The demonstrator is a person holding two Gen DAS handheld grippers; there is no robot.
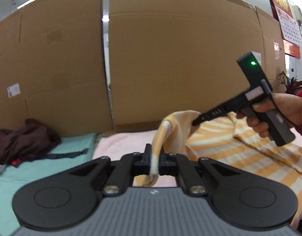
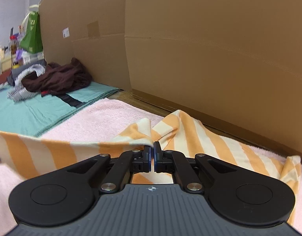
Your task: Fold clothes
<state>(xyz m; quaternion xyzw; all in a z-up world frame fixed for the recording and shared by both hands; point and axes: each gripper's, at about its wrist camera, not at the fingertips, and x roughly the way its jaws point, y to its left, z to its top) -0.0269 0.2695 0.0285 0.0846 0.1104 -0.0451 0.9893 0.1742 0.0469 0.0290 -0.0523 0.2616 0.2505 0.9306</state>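
Observation:
An orange-and-white striped garment (image 1: 219, 137) lies partly lifted over a pink towel (image 1: 127, 141). My left gripper (image 1: 155, 157) is shut on a hanging strip of its edge, which runs down between the pads. A person's hand (image 1: 278, 108) holds my right gripper (image 1: 196, 122) up to the right, its tip at a raised fold of the same garment. In the right wrist view, my right gripper (image 2: 152, 148) is shut on a corner of the striped garment (image 2: 200, 141), and the cloth stretches taut to the left from there.
A tall cardboard wall (image 1: 170, 59) closes off the back. On the left, a crumpled dark maroon garment (image 2: 58, 78) and a grey-striped one (image 2: 23, 86) lie on a teal cloth (image 2: 23, 114). A green bag (image 2: 32, 33) and clutter stand at the far left.

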